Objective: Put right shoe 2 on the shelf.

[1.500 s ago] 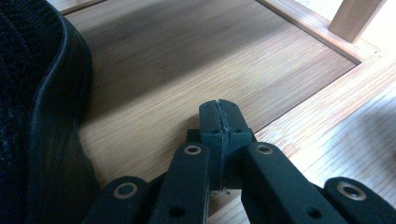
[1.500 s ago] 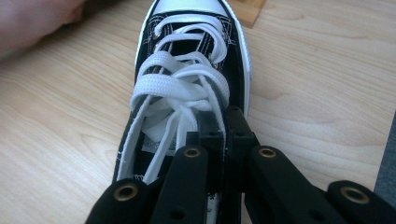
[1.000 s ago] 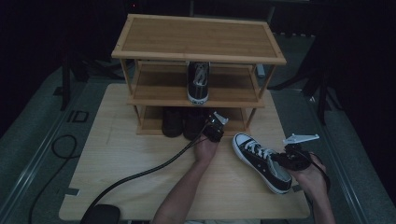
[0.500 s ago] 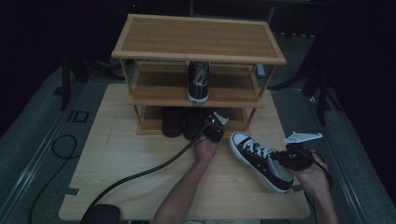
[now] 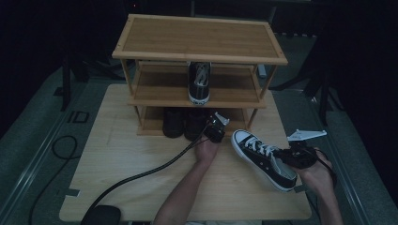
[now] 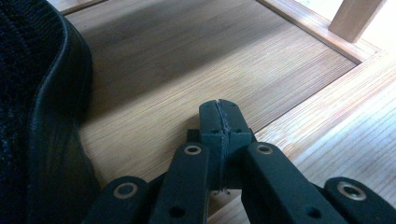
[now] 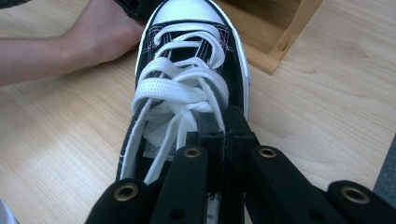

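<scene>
Black canvas sneaker with white laces and toe cap [image 5: 263, 157] lies on the pale wooden table [image 5: 136, 168] before the bamboo shoe rack [image 5: 199, 40], its side wall pinched by the right hand-held gripper [image 7: 224, 128]. The left hand-held gripper [image 6: 220, 122], jaws together and empty, rests at the rack's bottom shelf.

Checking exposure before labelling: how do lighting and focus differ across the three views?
High view: dim, surroundings near black, only the table and rack lit; the sneaker is readable. Left gripper view: bright, sharp on wood grain; the dark shoe at the left edge is soft. Right gripper view: well lit, laces crisp, the right gripper close and slightly blurred.
</scene>
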### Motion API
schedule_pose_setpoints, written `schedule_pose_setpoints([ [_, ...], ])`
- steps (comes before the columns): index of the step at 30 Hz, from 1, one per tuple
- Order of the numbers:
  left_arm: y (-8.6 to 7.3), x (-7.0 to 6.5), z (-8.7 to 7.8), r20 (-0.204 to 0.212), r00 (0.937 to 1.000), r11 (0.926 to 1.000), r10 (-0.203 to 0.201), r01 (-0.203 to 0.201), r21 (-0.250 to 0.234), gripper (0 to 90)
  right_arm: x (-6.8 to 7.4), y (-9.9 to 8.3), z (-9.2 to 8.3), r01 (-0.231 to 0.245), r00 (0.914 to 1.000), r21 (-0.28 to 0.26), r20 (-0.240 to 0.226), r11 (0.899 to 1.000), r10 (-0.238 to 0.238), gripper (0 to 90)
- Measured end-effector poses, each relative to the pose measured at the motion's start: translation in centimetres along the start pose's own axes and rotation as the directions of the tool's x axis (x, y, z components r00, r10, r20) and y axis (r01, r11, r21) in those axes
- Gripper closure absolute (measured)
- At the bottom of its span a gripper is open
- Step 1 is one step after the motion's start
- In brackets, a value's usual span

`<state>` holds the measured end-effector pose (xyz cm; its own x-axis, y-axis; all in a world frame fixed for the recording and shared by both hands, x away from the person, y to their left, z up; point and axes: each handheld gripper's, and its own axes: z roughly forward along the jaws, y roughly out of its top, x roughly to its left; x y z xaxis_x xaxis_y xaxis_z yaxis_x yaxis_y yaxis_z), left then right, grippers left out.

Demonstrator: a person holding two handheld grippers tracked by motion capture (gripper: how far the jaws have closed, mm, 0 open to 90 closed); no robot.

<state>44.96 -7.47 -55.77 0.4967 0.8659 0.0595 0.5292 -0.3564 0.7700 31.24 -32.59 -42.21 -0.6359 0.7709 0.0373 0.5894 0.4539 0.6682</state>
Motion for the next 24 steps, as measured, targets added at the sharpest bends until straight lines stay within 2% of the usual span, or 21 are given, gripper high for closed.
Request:
schedule_pose_setpoints([
  [24, 0.0, 0.0, 0.0, 0.000, 1.0000, 1.0000, -0.001, 0.001, 0.001, 89.9, -0.5, 1.9, -1.8, 0.018, 0.9998, -0.038, 0.012, 0.999, -0.018, 88.7],
])
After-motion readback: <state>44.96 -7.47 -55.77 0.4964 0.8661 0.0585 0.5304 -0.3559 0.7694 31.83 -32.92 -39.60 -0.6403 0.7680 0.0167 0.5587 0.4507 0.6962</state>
